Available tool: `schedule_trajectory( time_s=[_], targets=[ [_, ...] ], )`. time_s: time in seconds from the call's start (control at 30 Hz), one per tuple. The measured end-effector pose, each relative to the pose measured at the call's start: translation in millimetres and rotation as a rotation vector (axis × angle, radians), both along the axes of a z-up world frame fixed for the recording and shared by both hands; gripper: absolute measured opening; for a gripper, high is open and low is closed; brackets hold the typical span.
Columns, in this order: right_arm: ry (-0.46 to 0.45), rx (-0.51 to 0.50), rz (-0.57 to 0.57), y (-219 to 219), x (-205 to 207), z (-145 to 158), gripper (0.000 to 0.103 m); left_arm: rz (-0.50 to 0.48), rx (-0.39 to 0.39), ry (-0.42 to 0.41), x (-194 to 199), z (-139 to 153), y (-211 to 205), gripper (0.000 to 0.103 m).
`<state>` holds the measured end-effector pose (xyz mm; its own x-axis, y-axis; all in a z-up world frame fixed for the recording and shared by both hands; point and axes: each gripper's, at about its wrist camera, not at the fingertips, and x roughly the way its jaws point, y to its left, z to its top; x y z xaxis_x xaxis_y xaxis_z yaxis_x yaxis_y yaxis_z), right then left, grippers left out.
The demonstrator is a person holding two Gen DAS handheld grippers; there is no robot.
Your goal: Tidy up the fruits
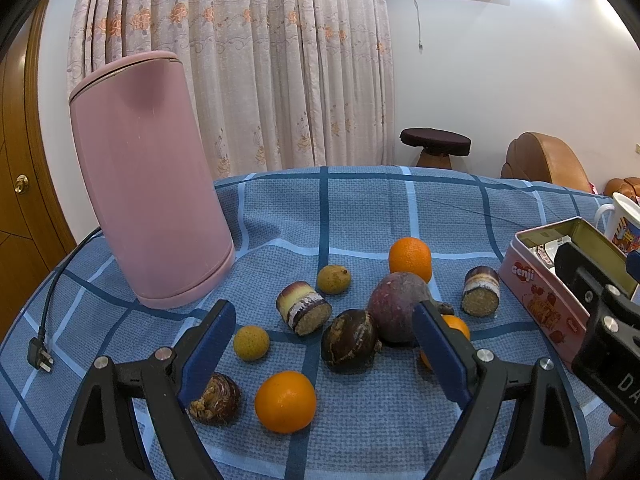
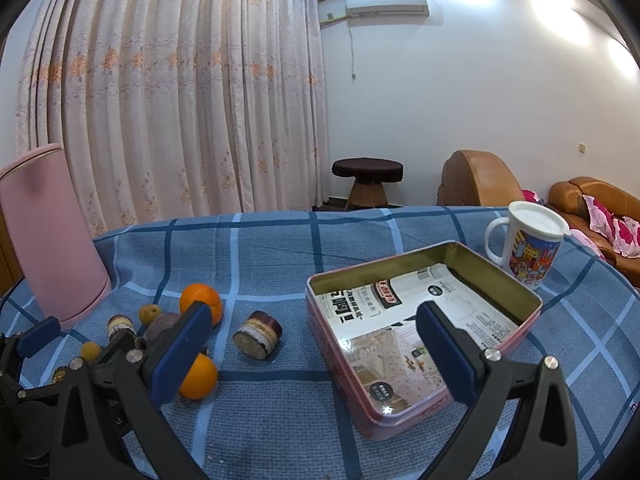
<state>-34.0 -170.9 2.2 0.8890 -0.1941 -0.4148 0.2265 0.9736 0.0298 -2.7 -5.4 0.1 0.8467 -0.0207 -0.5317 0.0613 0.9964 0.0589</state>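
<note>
fruits: oranges [image 1: 285, 401], plum [image 1: 399, 306], loose on tabletop [image 1: 360, 208]. left gripper [image 1: 324, 344] and right gripper [image 2: 314, 354]: fingers released, empty. tin [image 2: 500, 344] open, likely to receive fruit.

Between my left jaws: crowded fruit cluster [image 1: 352, 320] | far-left: pink canister [image 1: 148, 184] blocks | between right jaws: open tin [image 2: 420, 332], unobstructed | beyond: mug [image 2: 524, 244]

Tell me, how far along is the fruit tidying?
Barely begun. Nothing looks done: the pink tin holds only printed paper, no fruit. Nothing is in hand either; the left tool and right tool are both open and empty. Everything is left: the oranges, the purple fruit, the small yellow fruits and cane pieces lie scattered on the blue cloth.
</note>
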Motion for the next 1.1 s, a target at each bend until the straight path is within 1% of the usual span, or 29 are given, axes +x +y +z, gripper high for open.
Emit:
schedule_trajectory(
  time_s=[0.13,0.17,0.33,0.43,0.53,0.63,0.83,0.87,0.9,0.97,1.03,1.07,1.1],
  targets=[
    [0.001,-0.003,0.014,6.8,-0.5,1.0,0.103,0.000,0.006,-0.001,-1.7,-0.4,-1.1,0.091],
    [0.001,-0.005,0.017,14.9,0.3,3.3,0.103,0.003,0.013,-0.006,-2.9,-0.3,-1.4,0.091],
    [0.002,-0.002,0.032,14.9,0.9,2.1,0.103,0.003,0.025,-0.024,-8.0,4.1,5.0,0.091],
    [0.009,0.001,0.048,14.8,1.8,0.5,0.103,0.014,0.007,-0.004,-5.8,3.7,17.9,0.091],
    [0.017,0.004,0.068,16.2,2.3,-0.5,0.098,0.040,-0.007,0.022,-2.9,1.2,31.0,0.091],
    [0.025,0.004,0.080,18.2,3.1,-1.5,0.098,0.060,-0.015,0.041,0.2,-0.1,43.7,0.091],
    [0.032,0.011,0.096,18.4,3.2,-3.4,0.098,0.085,-0.012,0.060,1.6,-2.7,55.1,0.091],
    [0.036,0.010,0.100,19.0,3.9,-3.8,0.097,0.085,-0.008,0.061,2.9,-3.7,58.9,0.091],
    [0.039,0.009,0.107,19.8,4.4,-4.3,0.093,0.085,0.002,0.059,2.8,-4.2,60.2,0.091],
    [0.052,0.011,0.125,21.9,6.3,-5.7,0.089,0.086,0.023,0.061,3.1,-4.1,66.0,0.091],
    [0.062,0.016,0.144,23.7,7.4,-7.0,0.086,0.088,0.022,0.066,3.9,-4.1,75.3,0.091],
    [0.067,0.022,0.160,24.7,7.8,-7.7,0.083,0.092,0.017,0.067,4.5,-4.1,82.1,0.091],
    [0.074,0.028,0.177,25.9,8.3,-8.4,0.082,0.093,0.006,0.070,4.4,-4.0,90.8,0.091]
  ],
)
